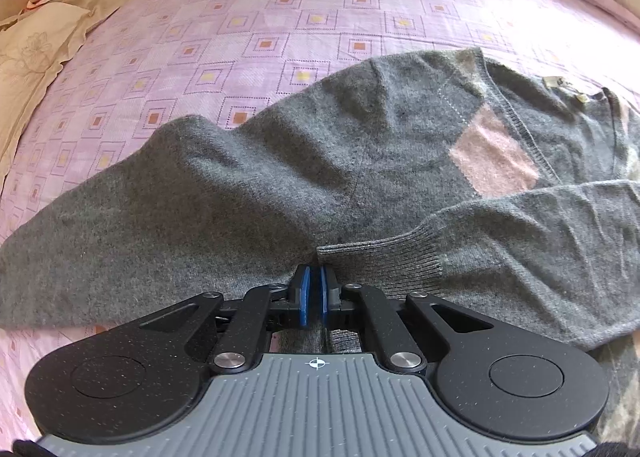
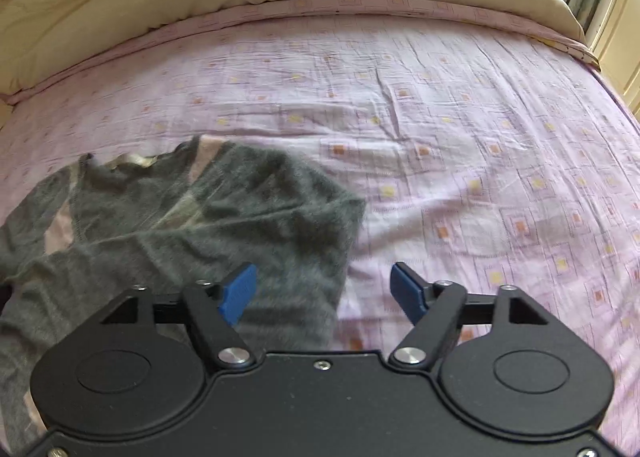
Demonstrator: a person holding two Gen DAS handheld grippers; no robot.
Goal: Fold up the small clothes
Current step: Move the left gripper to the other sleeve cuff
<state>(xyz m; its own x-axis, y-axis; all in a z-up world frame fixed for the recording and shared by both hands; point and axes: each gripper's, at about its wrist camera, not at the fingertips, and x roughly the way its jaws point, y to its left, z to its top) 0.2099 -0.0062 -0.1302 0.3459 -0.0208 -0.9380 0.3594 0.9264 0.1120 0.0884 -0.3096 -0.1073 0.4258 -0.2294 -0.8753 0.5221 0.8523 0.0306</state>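
Sweater (image 1: 280,177) is grey knit with pink and beige argyle patches, lying spread on the bed (image 1: 280,17), whose pink checked sheet is bare beyond it. All places below are relative to the sweater.

Left to right:

- Left gripper (image 1: 313,297) sits at the sweater's near edge, its blue fingers (image 1: 305,297) pressed together. Grey knit shows below and around them, so we judge they are pinching a thin bit of fabric, but the contact itself is hidden; could equally be shut on nothing.
- Just right of that, a ribbed cuff (image 1: 380,261) ends a sleeve (image 1: 540,225) laid across the body toward the neckline (image 1: 516,121).
- Right gripper (image 2: 324,293) hovers over the sweater's right edge, fingers (image 2: 238,291) wide apart, holding nothing. That view is motion-blurred.

Risks we see:

- If the left pinch is shallow or only one layer, a lift peels the top layer and drags the rest into a bunch.
- Pulling from the left may snag the cuff beside it and undo the sleeve fold.
- Right fingers straddle the sweater's edge and the sheet (image 2: 480,177); closing there could grab sheet with the knit.
- Soft, stretchy knit: uneven pull from the two sides gives a skewed fold.
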